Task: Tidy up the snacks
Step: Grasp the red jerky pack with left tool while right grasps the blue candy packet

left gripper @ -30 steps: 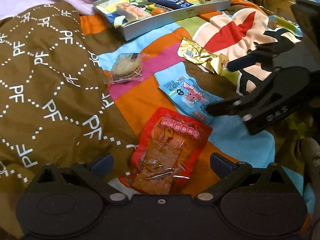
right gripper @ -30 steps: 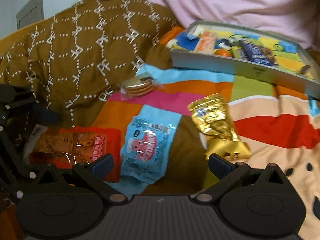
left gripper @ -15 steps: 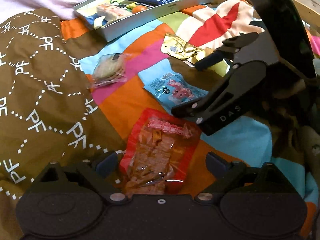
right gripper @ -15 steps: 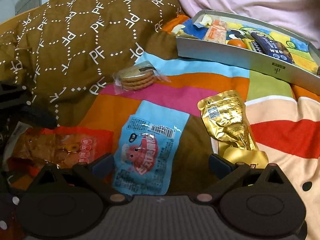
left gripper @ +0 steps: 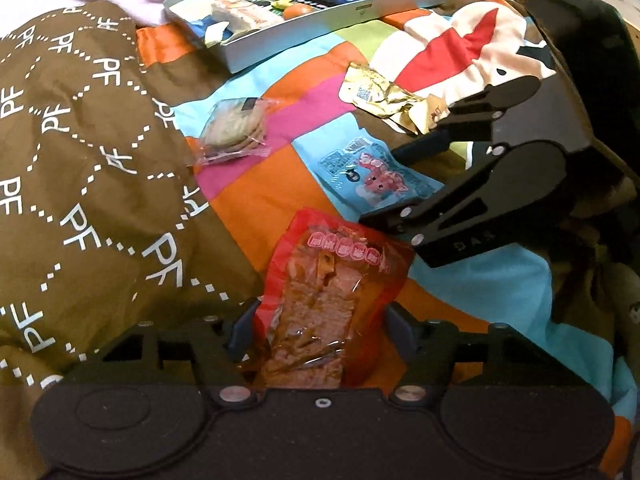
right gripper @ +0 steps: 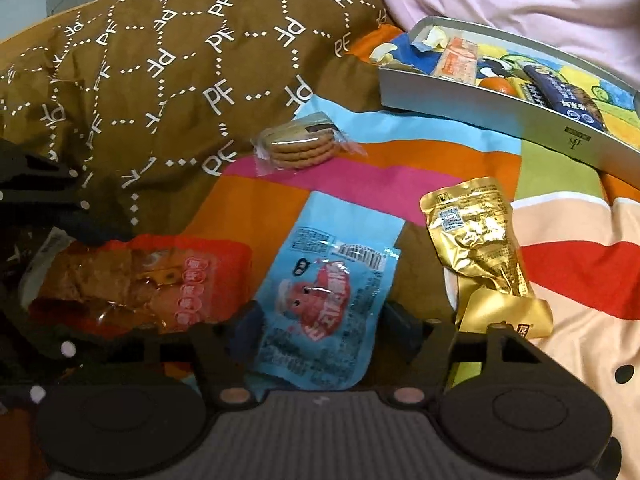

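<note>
Between the blue pads of the left gripper a red snack packet is seen, its lower end flanked on both sides by the narrowed fingers; whether the pads actually press on it cannot be told. Around the near end of a light-blue snack packet the right gripper is set in the same way, and its grip likewise cannot be told. At 2 o'clock from that packet a crumpled gold pouch is laid, and at 12 o'clock a wrapped stack of biscuits is found on the colourful bedspread. Toward 1 o'clock, a grey tray already filled with several snacks is placed beside a brown patterned quilt.
</note>
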The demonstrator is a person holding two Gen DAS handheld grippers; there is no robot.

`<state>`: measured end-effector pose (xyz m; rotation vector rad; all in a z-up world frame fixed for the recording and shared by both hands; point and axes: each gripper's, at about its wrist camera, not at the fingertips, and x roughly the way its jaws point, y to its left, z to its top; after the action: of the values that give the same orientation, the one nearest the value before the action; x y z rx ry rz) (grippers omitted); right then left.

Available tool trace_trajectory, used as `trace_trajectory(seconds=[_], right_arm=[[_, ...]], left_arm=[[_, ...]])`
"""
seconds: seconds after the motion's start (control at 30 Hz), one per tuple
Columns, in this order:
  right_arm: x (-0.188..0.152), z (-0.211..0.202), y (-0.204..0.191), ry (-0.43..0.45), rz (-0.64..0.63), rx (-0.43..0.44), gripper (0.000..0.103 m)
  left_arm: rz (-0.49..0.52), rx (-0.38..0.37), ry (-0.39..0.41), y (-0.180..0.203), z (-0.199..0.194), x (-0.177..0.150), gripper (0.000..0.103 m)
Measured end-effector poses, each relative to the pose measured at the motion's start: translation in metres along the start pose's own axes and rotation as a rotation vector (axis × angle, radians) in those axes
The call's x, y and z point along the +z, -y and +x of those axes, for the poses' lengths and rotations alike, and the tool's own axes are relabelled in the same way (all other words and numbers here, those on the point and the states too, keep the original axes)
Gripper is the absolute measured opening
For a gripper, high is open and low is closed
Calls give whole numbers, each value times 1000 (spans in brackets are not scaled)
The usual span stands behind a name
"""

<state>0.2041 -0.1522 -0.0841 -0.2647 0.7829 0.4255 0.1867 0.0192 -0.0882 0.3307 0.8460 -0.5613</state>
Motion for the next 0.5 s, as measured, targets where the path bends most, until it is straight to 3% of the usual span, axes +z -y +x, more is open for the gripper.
trace_trajectory(seconds=[0.17, 0.37, 0.5], right_arm=[[-3, -7, 8, -50, 16, 20, 66], [-18, -25, 13, -101, 12, 40, 66], [-25, -37, 14, -105, 21, 48, 66]], left_arm=[[-102, -11, -5, -9, 0, 2, 66], [-339, -60, 5, -25, 0, 2, 58], [-312, -52, 7, -19, -1, 3, 62]])
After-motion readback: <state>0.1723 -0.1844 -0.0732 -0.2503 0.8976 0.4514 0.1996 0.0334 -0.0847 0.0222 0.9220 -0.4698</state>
